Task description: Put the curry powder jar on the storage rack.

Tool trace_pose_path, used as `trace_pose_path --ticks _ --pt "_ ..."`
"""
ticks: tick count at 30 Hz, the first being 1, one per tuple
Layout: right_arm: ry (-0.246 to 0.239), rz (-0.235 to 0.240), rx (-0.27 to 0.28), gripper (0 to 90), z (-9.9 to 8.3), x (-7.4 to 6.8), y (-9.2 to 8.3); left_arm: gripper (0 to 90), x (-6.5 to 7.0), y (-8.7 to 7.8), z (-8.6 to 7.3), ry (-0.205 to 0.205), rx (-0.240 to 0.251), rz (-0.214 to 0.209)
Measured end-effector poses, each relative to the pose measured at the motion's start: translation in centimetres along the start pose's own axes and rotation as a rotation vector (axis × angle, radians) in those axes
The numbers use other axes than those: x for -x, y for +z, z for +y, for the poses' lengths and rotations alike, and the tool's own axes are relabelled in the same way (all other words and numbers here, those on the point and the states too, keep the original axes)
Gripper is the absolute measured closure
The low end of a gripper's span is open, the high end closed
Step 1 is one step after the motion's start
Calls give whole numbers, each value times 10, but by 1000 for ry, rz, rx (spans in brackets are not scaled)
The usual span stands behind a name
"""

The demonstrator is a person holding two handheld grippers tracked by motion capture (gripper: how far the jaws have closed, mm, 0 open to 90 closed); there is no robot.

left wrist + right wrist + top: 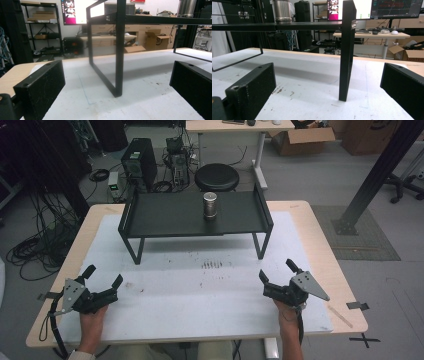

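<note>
A black raised shelf (165,215) stands at the back of the white mat on thin legs. On it, right of centre, a metal can (210,205) stands upright; it also appears as the can (282,11) at the top of the right gripper view and the can (187,7) in the left gripper view. My left gripper (103,276) rests near the front left of the mat, open and empty. My right gripper (276,271) rests near the front right, open and empty too. A shelf leg (120,47) stands ahead of the left jaws, and another leg (347,50) ahead of the right jaws.
The white mat (200,285) covers a wooden table (320,235), with dark specks (212,265) at its middle. Behind the table are a black stool (216,176), a computer tower (139,160) and cables on the floor. A black post (375,175) rises at the right.
</note>
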State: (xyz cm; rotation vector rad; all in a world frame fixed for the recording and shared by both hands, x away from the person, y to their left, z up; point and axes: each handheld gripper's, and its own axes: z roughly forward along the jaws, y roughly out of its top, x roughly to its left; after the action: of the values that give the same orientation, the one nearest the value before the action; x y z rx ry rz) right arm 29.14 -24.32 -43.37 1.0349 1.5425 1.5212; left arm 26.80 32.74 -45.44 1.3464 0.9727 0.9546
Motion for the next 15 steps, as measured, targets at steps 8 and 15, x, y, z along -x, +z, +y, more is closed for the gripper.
trace_pose_path --ticks 8,15 --pt "-15 3 -12 0 -7 -5 3 4 0 0 0 -3 3 1" --pt "-15 -5 -20 0 -15 -5 3 4 0 0 0 -1 0 0"
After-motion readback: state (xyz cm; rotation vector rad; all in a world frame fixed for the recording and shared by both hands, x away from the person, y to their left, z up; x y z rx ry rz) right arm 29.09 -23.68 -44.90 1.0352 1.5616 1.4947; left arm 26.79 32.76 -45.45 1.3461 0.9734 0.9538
